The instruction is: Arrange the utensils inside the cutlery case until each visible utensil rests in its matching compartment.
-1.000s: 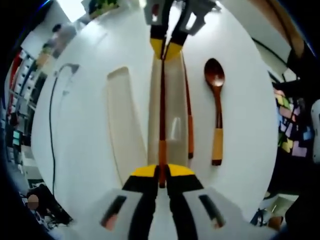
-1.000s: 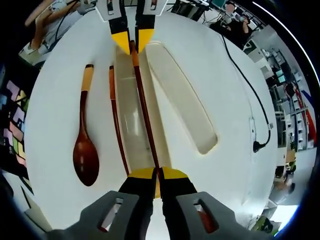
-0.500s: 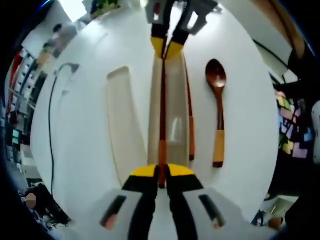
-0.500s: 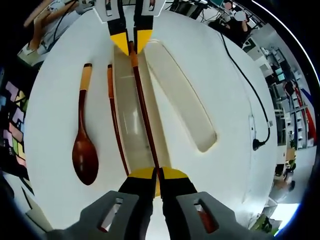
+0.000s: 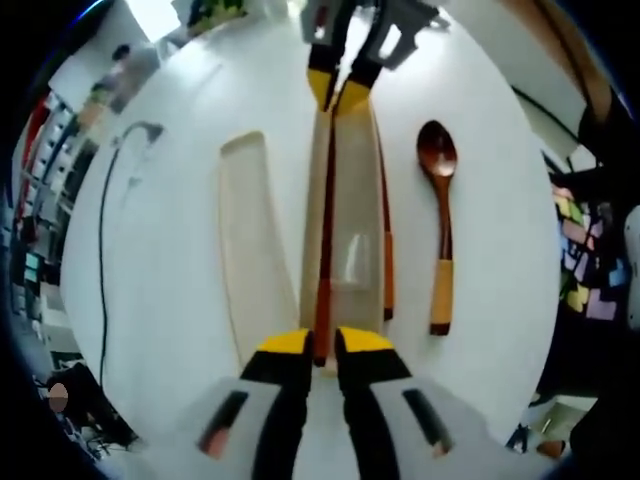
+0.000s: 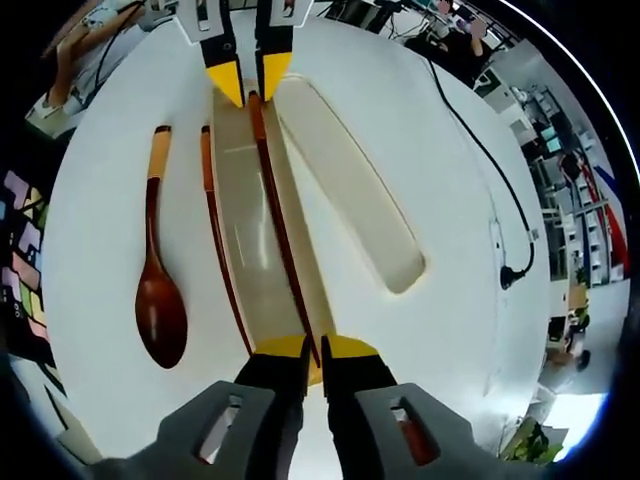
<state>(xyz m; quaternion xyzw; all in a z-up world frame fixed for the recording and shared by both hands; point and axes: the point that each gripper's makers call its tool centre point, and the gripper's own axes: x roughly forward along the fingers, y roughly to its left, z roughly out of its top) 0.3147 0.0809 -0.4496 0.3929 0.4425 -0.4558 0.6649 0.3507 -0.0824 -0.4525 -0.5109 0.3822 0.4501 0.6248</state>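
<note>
**Left jaws eased apart at chopstick's orange end**

Since 1 s ago we see the left gripper [image 5: 320, 345] jaws gone from pinched together to a small gap; the held chopstick [image 5: 325, 220] now sits between them, contact unclear. Right gripper [image 6: 318, 350] unchanged: tips close together on the chopstick's dark end, though we can't tell if they really grip it.

Landmark = case tray [image 5: 352, 190], beige, long, on white table [image 5: 170, 300].
- Held chopstick: over the tray, running its length, one gripper at each end.
- 2nd chopstick [image 5: 385, 240]: along the tray's edge on the spoon side; in or just outside, can't tell.
- Spoon [image 5: 440, 230]: on table beside tray, clear of it, parallel.
- Lid [image 5: 245, 240]: flat on table on tray's other side, near, not touching.
- Black cable [image 5: 105, 230]: well beyond lid.
</note>
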